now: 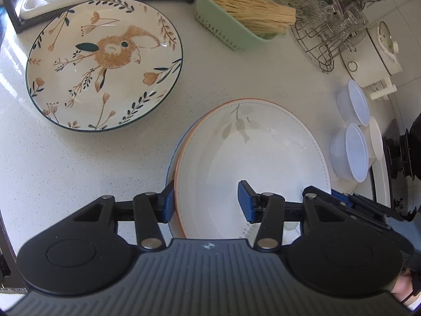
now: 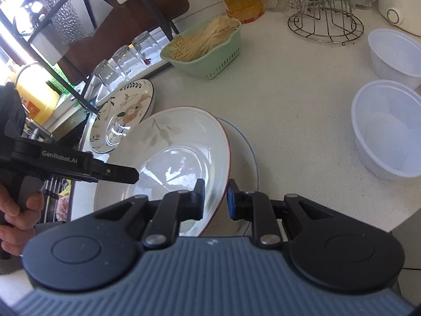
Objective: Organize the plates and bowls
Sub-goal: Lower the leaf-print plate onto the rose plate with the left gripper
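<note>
Straddling the orange-rimmed plate (image 1: 252, 155) rim, left fingers (image 1: 166, 203) stand apart; right fingers (image 2: 198, 199) clamp its opposite rim.

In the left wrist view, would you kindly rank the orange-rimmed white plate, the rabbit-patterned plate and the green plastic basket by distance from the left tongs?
1. Orange-rimmed white plate: between the left tongs.
2. Rabbit-patterned plate: upper left.
3. Green plastic basket: top centre, farthest.

Sunlit speckled white countertop (image 1: 236, 73)
</note>
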Demonstrator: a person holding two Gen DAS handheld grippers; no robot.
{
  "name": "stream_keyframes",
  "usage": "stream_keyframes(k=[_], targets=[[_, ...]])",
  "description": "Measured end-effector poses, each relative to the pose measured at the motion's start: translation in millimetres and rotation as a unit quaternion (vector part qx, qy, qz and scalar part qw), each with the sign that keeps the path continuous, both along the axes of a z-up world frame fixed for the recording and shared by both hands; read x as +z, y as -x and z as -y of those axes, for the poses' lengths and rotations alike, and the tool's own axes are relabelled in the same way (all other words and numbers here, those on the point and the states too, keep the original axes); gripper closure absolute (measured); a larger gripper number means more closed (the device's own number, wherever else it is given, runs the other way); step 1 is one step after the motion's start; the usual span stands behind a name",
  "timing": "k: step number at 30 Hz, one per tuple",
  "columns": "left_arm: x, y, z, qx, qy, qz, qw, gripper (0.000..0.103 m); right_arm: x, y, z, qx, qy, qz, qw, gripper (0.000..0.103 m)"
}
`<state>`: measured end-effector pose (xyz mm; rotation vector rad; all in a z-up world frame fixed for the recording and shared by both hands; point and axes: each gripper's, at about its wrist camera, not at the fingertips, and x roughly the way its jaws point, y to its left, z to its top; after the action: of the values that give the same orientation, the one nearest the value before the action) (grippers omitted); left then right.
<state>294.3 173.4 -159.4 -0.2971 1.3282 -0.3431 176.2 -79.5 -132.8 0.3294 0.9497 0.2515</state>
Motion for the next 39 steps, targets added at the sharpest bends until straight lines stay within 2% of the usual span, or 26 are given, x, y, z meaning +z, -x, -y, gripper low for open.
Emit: stream_keyframes(k=[6, 11, 18, 27, 31, 39], targets=[[-2, 0, 11, -0.01, -0.021, -0.002, 0.9997, 0.05, -7, -7, -2, 0.01, 0.027, -0.002, 1.0, 0.082], [-6, 2, 20, -0.011, -0.037, -0.002, 0.9993, 0.05, -9, -9, 2, 0.009, 0.029, -0.004, 1.0, 0.082], [-5, 2, 18, -0.001, -0.035, -0.004, 0.9994, 0.05, -11, -12, 3, 0.011, 0.028, -0.004, 1.0, 0.082], [-4, -3, 1, 0.064, 0.0, -0.04, 0.9972, 0.05, -17, -16, 3, 0.014, 0.017, -0.011, 1.0, 0.082], [-8, -6, -17, 0.105, 0.041, -0.072, 0.991, 0.05, -20, -19, 5, 0.009, 0.004, -0.015, 1.0, 0.082], [-4, -1, -14, 0.095, 0.031, -0.082, 0.9916, 0.05, -21, -20, 3, 0.006, -0.004, -0.015, 1.0, 0.083]])
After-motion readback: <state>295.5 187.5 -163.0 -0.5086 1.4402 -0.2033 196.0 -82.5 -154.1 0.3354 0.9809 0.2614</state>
